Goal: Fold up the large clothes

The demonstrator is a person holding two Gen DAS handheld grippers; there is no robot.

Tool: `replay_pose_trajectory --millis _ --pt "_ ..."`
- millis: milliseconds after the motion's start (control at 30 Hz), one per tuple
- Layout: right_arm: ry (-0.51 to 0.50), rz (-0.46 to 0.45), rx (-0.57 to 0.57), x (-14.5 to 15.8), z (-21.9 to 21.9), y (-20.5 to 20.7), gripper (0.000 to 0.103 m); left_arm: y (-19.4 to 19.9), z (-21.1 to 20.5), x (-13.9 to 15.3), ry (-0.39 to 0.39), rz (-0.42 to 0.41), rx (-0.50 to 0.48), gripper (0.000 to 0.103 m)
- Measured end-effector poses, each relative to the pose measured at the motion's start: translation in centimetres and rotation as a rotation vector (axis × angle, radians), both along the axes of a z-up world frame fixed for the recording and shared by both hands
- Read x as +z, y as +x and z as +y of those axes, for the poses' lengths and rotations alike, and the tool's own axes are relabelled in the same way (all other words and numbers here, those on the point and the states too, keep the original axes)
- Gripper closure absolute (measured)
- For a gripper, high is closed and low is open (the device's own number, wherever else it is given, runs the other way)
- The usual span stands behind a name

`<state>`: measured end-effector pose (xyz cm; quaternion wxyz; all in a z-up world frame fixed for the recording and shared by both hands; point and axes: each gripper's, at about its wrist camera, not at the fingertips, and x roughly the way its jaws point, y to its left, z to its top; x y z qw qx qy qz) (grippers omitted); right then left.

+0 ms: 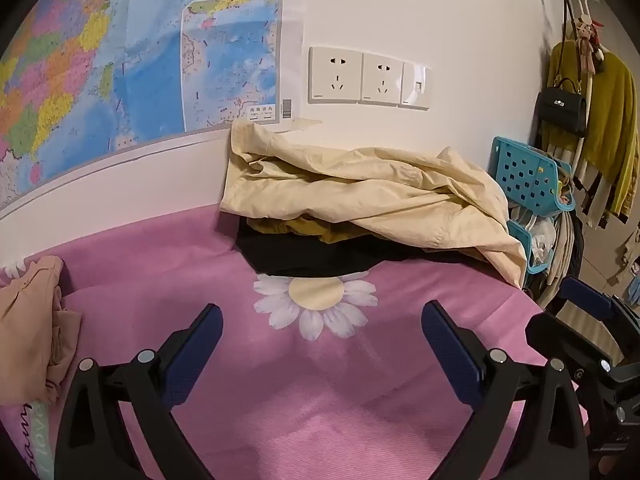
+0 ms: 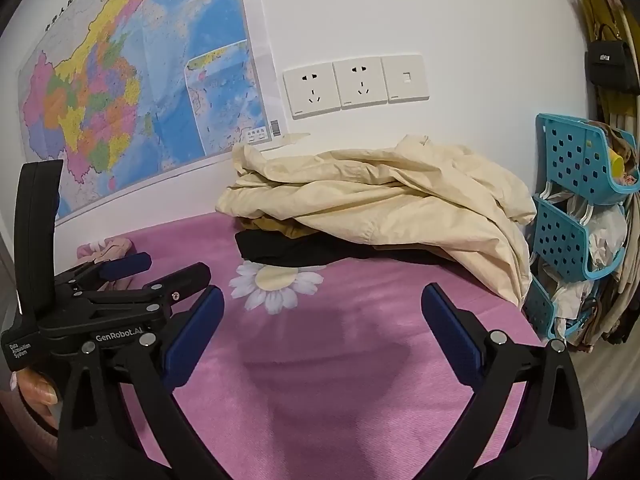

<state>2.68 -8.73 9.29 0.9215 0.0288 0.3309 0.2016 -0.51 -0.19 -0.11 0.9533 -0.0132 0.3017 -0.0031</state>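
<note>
On the pink bed sheet, the cream garment lies crumpled atop a clothes pile against the wall, ahead of both empty, open grippers, left gripper and right gripper, long axis left-right, roughly equidistant.

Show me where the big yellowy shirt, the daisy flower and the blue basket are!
cream garment (image 1: 360, 196), left wrist view, on its crumpled middle atop the pile.
daisy print (image 1: 316, 292), left wrist view, on the flower's yellow centre.
blue basket (image 2: 576, 160), right wrist view, on its holed front wall.
</note>
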Motion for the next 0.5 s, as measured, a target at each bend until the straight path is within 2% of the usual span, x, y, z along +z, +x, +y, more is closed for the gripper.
replay_pose_trajectory --millis 500 --pt "-0.006 0.011 0.004 -0.38 0.15 -0.22 0.006 -0.23 -0.05 -0.30 -0.006 -0.003 0.009 0.007"
